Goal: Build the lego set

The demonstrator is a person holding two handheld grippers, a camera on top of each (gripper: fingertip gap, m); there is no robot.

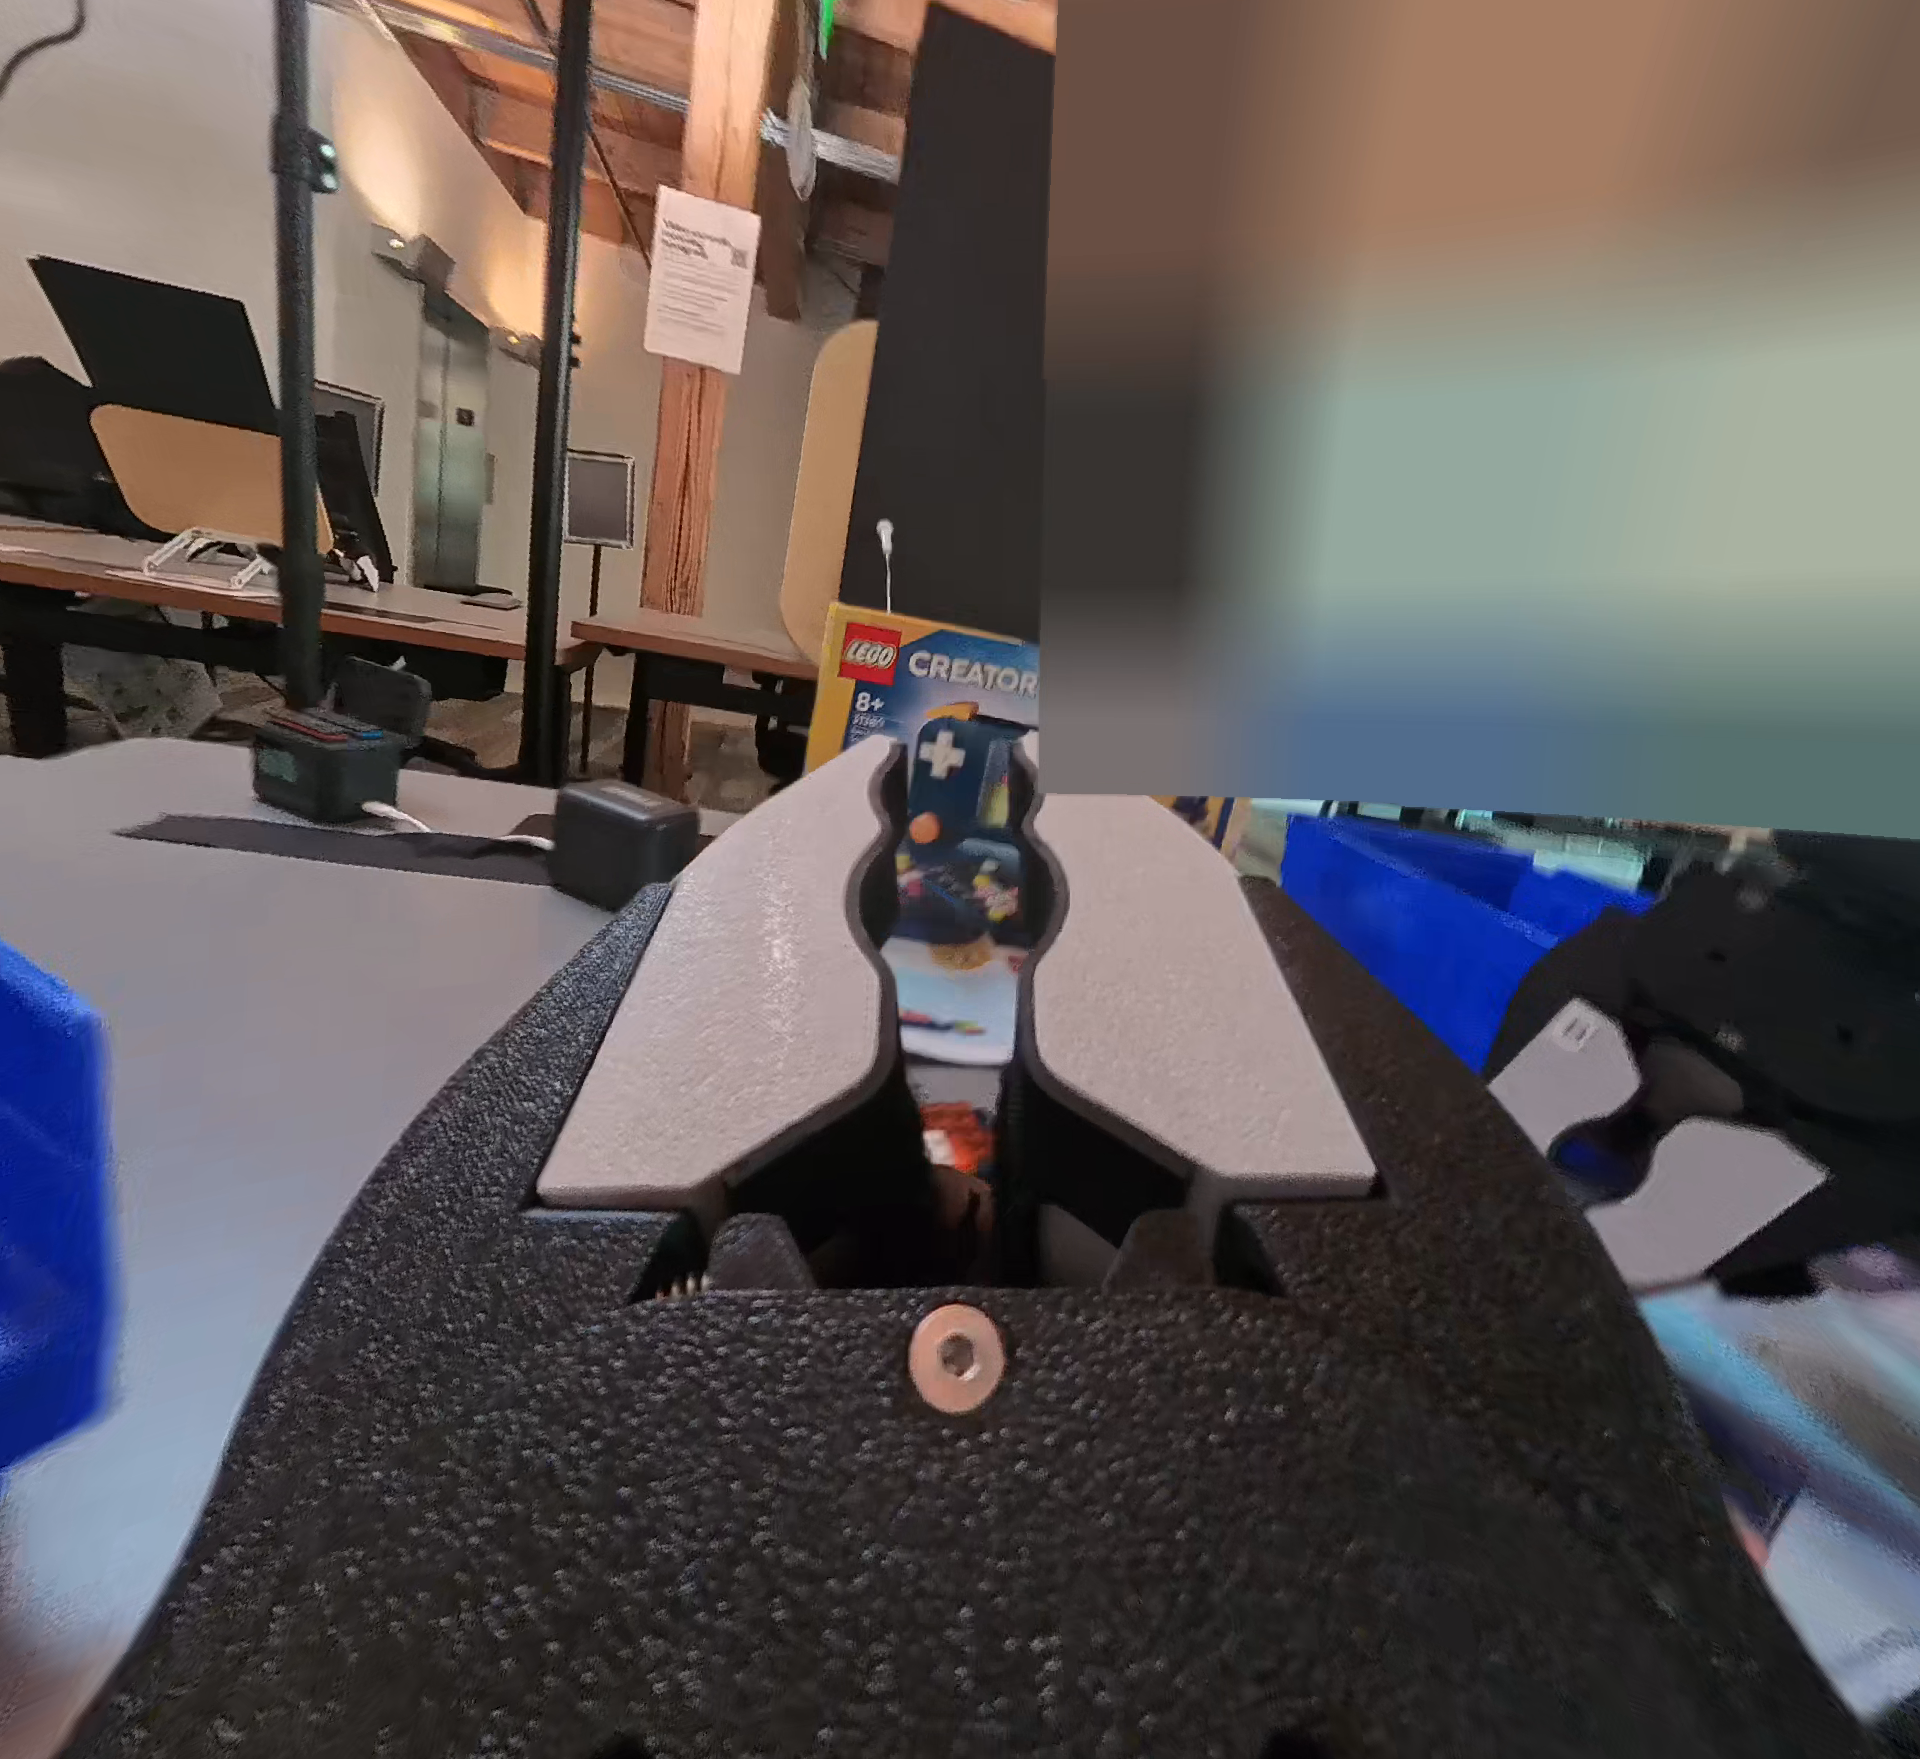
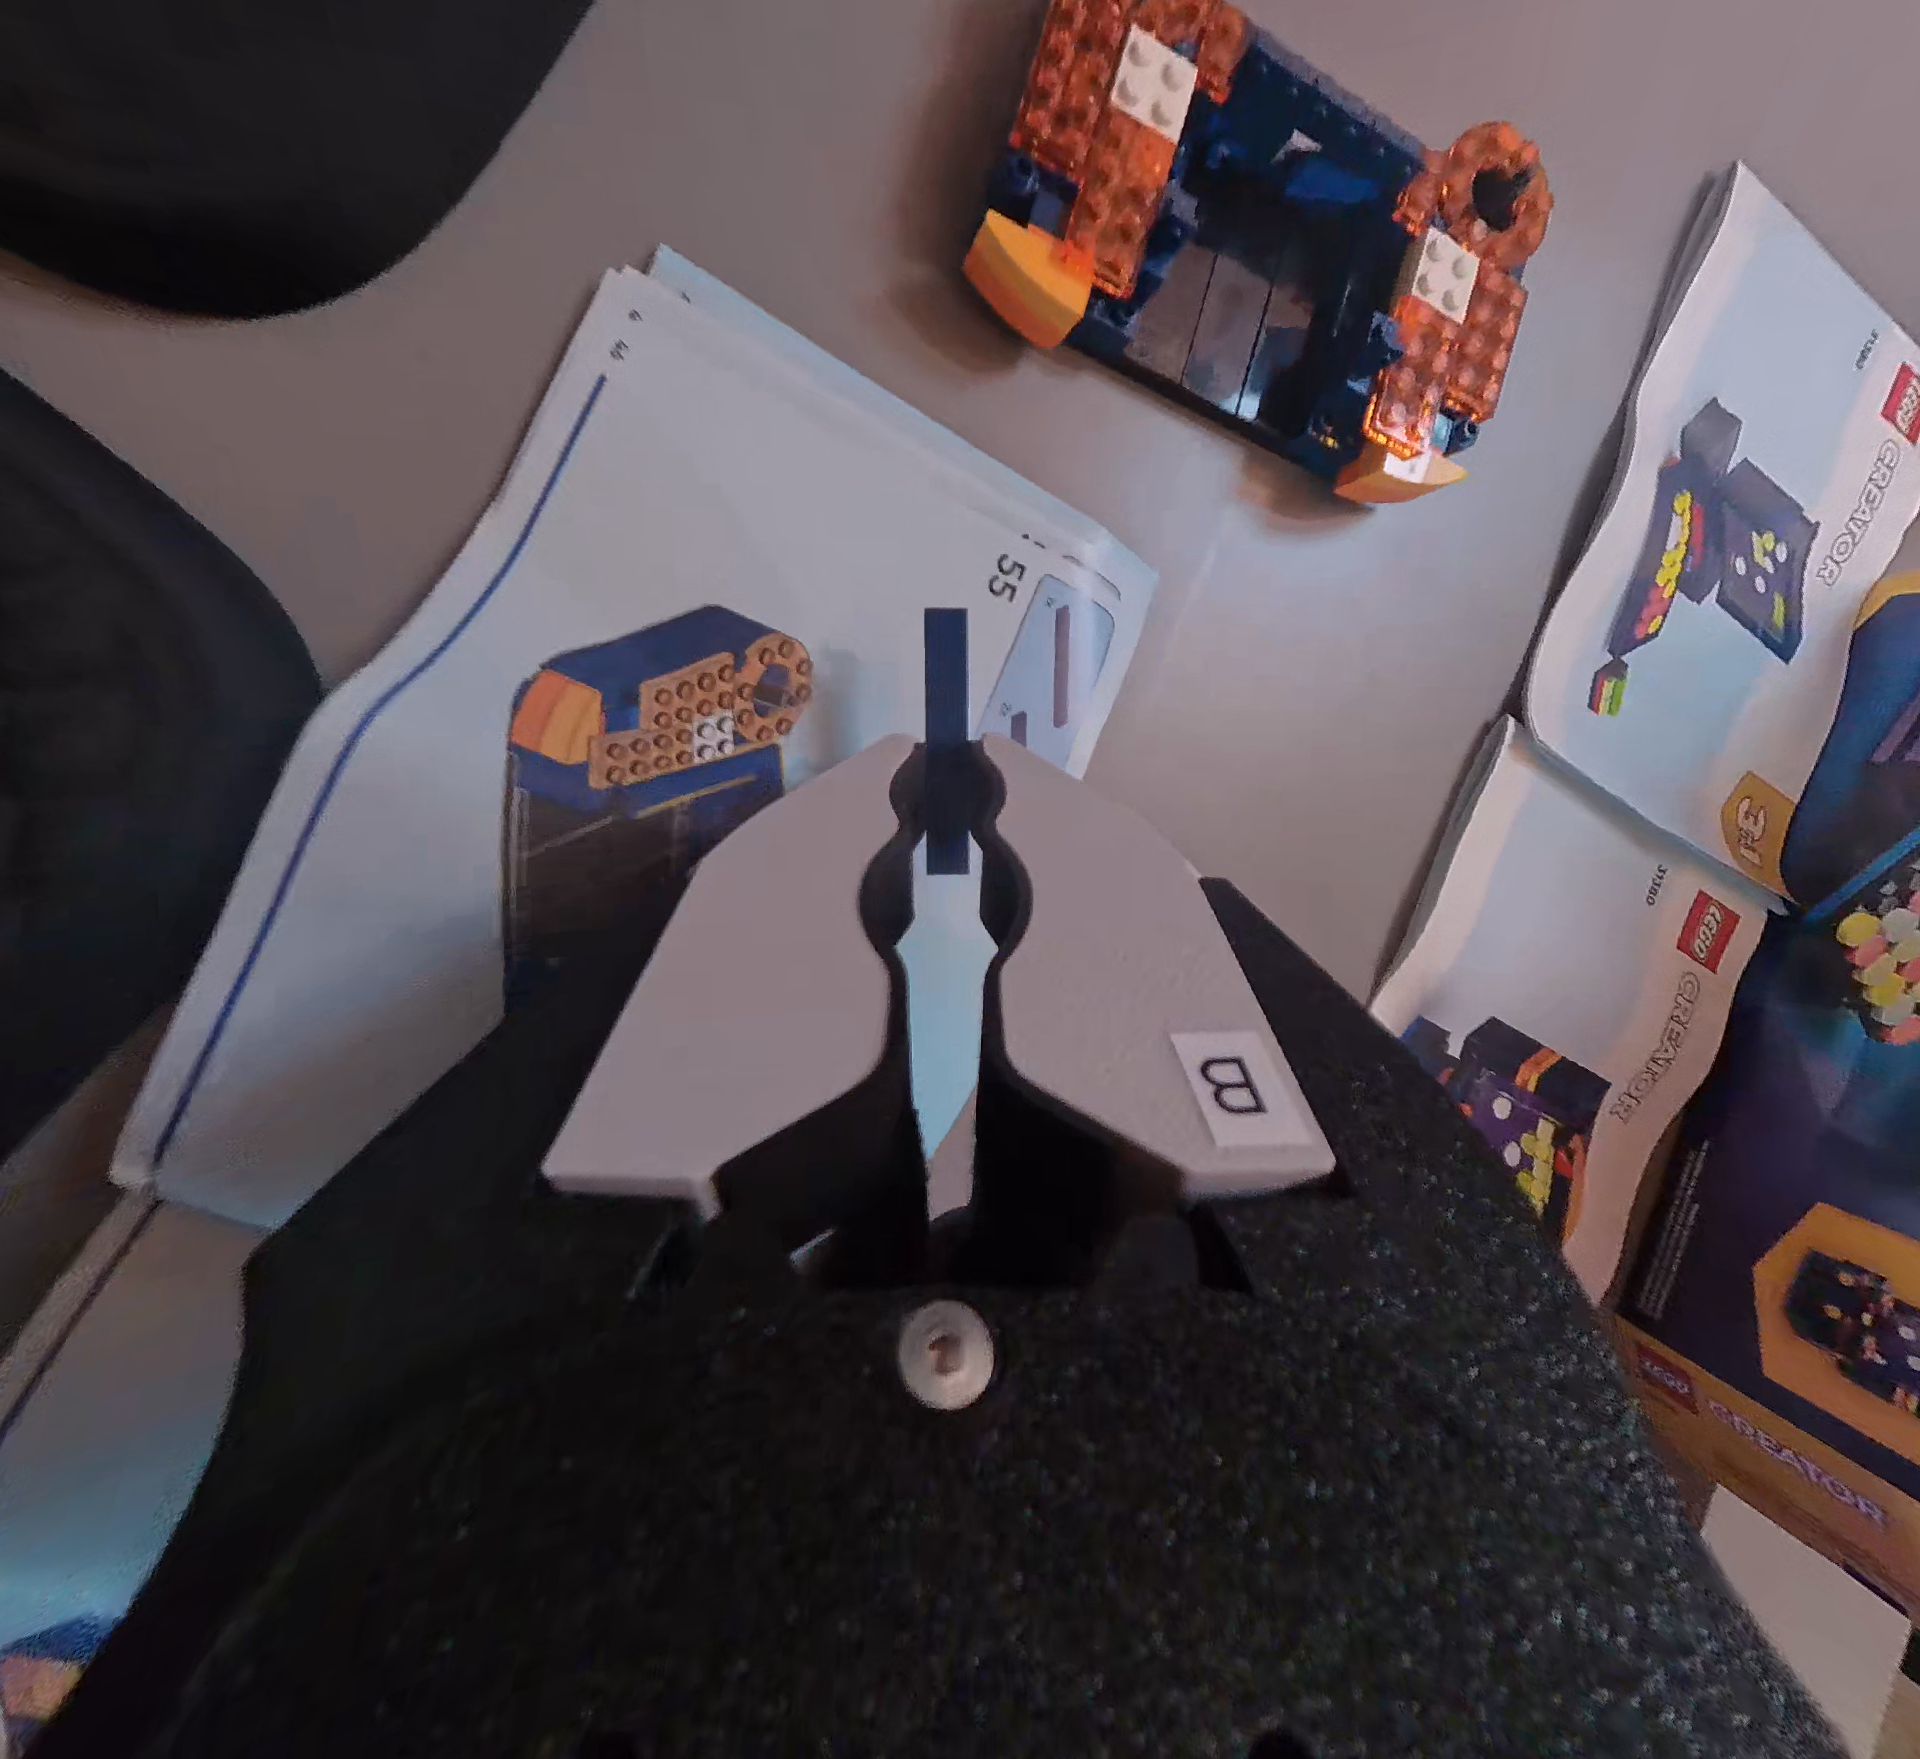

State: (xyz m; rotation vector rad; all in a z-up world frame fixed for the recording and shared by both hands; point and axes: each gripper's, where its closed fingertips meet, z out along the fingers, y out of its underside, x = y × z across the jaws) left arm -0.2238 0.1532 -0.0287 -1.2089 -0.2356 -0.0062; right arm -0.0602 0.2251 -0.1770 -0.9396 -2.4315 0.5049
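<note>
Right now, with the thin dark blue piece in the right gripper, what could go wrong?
1. The right gripper pinches the thin dark blue piece only near its fingertips; it may twist or slip out.
2. If dropped, it could land on the open instruction booklet and blend with the printed picture.
3. The brick model lies unsupported; a push could shift it.

Open-plan office or lab workspace in a converted timber building. Exposed wooden ceiling beams (image 1: 582, 36) and a thick wooden post (image 1: 691, 483) with a white paper notice (image 1: 701, 281) taped on it. Long wood-topped desks on black legs (image 1: 312, 603) carry dark monitors (image 1: 156, 348); a grey metal lift door (image 1: 449, 452) is set in the white wall. Black tripod poles (image 1: 294, 307) stand by the grey work table (image 1: 260, 961), which holds a black charger box (image 1: 621, 842) and blue plastic bins (image 1: 1382, 909).
</note>
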